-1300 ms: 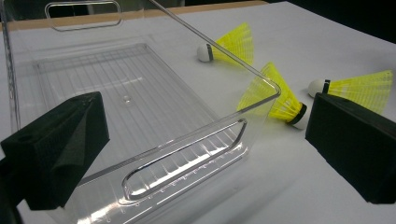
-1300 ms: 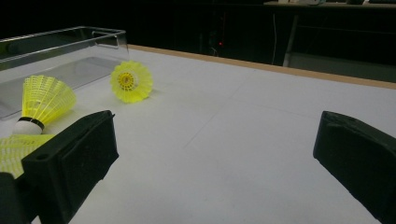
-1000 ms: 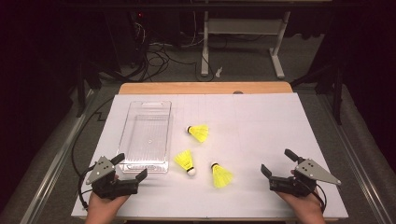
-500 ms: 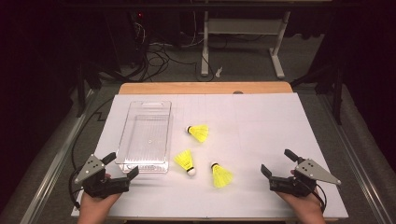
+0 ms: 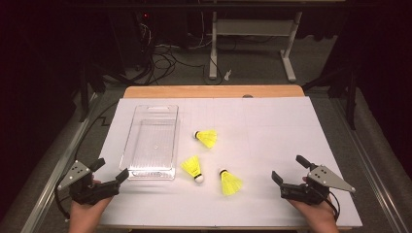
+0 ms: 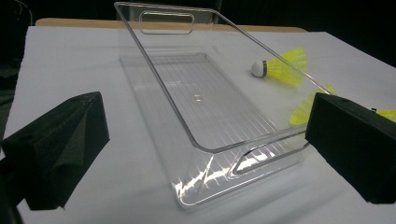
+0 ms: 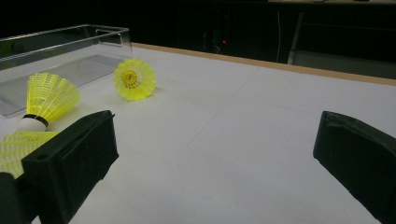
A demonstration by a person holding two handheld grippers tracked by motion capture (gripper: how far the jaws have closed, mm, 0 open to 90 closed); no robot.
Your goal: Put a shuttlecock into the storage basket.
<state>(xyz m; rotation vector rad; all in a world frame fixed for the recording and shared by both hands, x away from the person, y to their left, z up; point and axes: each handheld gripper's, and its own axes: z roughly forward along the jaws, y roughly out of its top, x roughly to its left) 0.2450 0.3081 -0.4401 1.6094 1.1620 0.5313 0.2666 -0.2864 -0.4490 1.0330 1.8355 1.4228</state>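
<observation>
Clearly empty: clear tray (image 5: 151, 141); three yellow shuttlecocks (image 5: 193, 167) lie beside it.

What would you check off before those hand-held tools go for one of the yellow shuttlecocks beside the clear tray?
1. Right tool open wide enough: ok, jaws stand well apart.
2. Left tool open: ok, jaws apart and holding nothing.
3. Clear tray has room: ok, nothing lies inside it.
4. Shuttlecocks within reach: ok, the nearest shuttlecock lies on the white sheet between the two tools, the middle shuttlecock beside the tray, the far shuttlecock farther back.
5. Shuttlecocks apart from each other: ok, none touch in the high view.
6. Tray steady on the sheet: cannot tell.
</observation>
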